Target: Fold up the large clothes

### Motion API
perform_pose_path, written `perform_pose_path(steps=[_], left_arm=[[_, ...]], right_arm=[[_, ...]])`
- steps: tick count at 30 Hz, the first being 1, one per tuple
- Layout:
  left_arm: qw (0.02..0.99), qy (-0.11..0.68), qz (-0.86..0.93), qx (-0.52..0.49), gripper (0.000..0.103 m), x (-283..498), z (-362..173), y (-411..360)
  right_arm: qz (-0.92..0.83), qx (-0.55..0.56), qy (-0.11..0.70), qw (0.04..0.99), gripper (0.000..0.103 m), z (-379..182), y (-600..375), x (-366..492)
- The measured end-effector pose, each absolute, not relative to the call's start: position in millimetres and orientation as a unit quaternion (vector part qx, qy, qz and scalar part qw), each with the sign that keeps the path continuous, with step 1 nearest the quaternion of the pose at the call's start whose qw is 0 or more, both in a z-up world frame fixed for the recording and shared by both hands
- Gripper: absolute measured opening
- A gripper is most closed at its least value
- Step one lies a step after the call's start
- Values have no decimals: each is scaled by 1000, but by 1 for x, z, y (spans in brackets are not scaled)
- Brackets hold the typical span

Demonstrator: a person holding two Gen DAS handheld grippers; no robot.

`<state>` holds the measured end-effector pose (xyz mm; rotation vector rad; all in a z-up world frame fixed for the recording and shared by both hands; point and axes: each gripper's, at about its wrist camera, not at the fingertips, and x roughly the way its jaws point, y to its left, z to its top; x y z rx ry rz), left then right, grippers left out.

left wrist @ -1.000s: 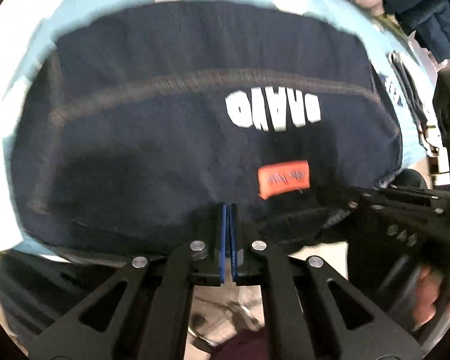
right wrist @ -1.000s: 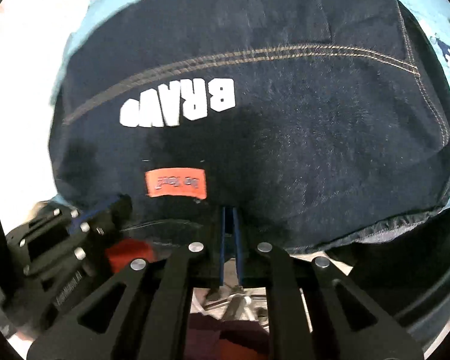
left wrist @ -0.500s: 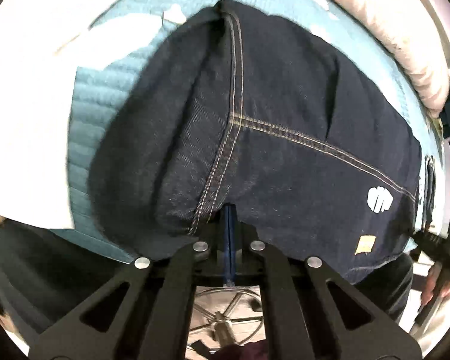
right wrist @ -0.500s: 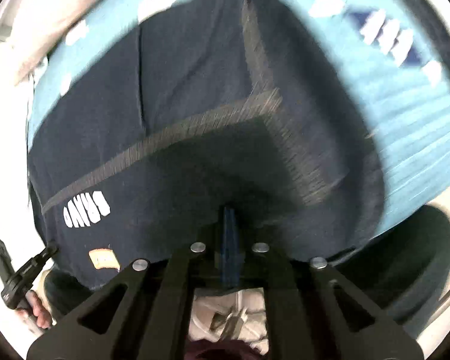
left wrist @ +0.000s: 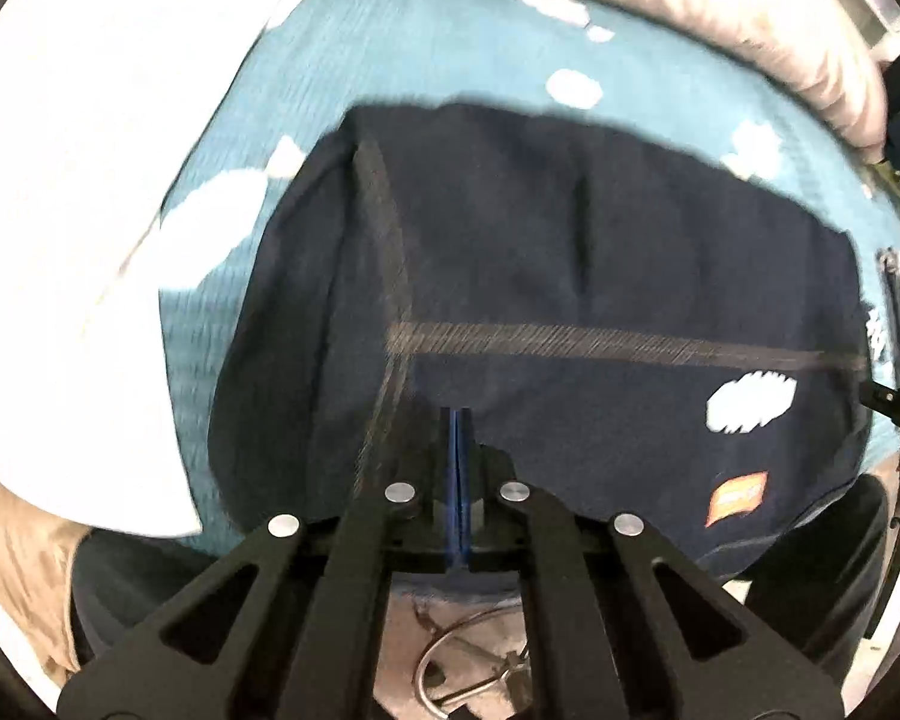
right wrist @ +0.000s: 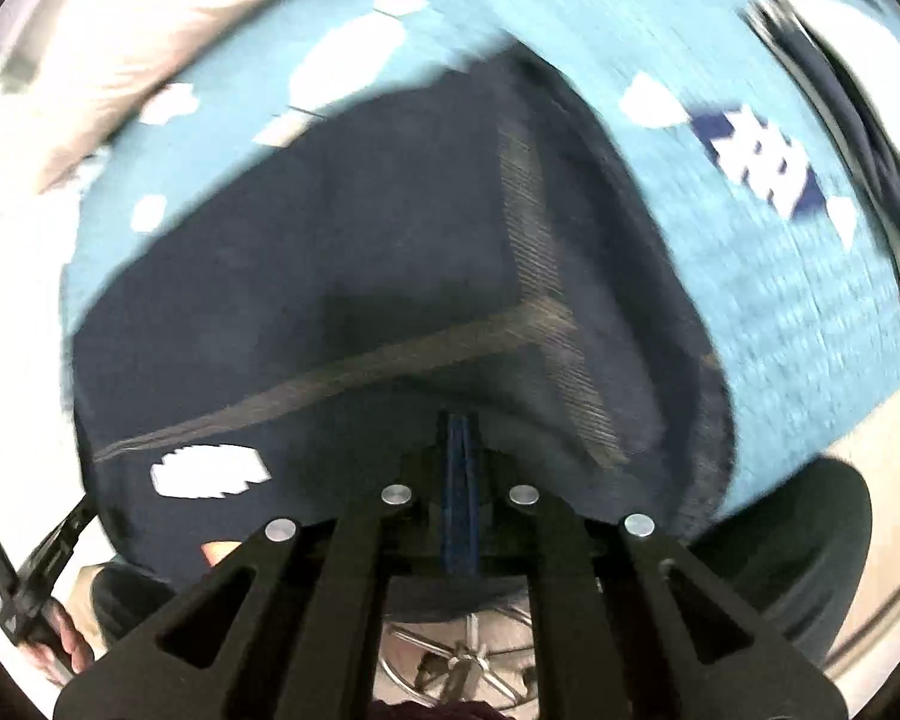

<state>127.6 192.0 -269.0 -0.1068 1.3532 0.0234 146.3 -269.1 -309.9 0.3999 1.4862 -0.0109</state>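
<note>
Below, the labels follow both wrist views.

Garment: dark navy denim garment [left wrist: 570, 276], lying on a teal bedspread [left wrist: 450, 48] patterned with white patches; its near hem hangs over the bedspread's near edge.
Left gripper [left wrist: 457, 456]: jaws pressed together, pinching the near hem of the denim just right of the crossing tan seams [left wrist: 399, 348].
Right gripper [right wrist: 461, 462]: jaws likewise pressed together on the near hem, just left of the tan seam that runs down to the hem.
Surroundings, far edge: a pale pink bolster or duvet roll [left wrist: 750, 18] lies along the bedspread's far edge.
Surroundings, left side: white cloth [left wrist: 78, 240] covers the bedspread's left side in the left view.
Surroundings, below: chrome legs of a stool or chair base [right wrist: 468, 654] show on the floor under the near edge, between the gripper arms.
Obstruction: each gripper's black linkage hides the hem at the point of grip.
Writing: a white printed word [left wrist: 750, 399] on the denim is smeared by motion blur and unreadable; a small orange label [left wrist: 738, 495] sits below it near the hem, its text too small to read.
Left view only: the orange label is seen whole; the other gripper's black tip [left wrist: 894, 405] enters at the right edge.
Right view only: a navy-and-white motif [right wrist: 762, 168] printed on the bedspread's right part; a hand [right wrist: 60, 642] grasping a black handle at the lower left.
</note>
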Motion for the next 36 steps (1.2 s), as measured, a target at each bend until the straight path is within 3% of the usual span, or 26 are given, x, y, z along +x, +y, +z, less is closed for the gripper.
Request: perform_pose_path(steps=[10,15,18,22,24,27,29,32,36], left_arm=[[832,553,-27,-32,2,233,-282,79],[833,551,-19,-32,2,261,-330,72],[826,559,-39,-59,2,260,-348,92],[831,555,-21,-32,2,252,-346,123],[830,557,42,-4,2,247,-350,153],[822,565,35,-69,2,239,-350,204],[821,565,40,-70,2,239,-346,213],[822,562,60,-69,2,236,-331,209],[836,540,20,-98,2,223,-302,181]], right_arm=[[79,170,586,788,5,-288,-139,251],[92,152,592,786,3,-333,-100,283],[106,154,613,767,0,-361,-107,288],[160,158,607,762,0,-355,-153,276],[109,99,611,778,0,-353,-181,275],[73,127,624,768,0,-357,-239,270],[20,99,622,777,0,-354,-266,264],[-11,160,614,772,0,-340,-292,252],[17,128,589,798,4,-305,-251,236]])
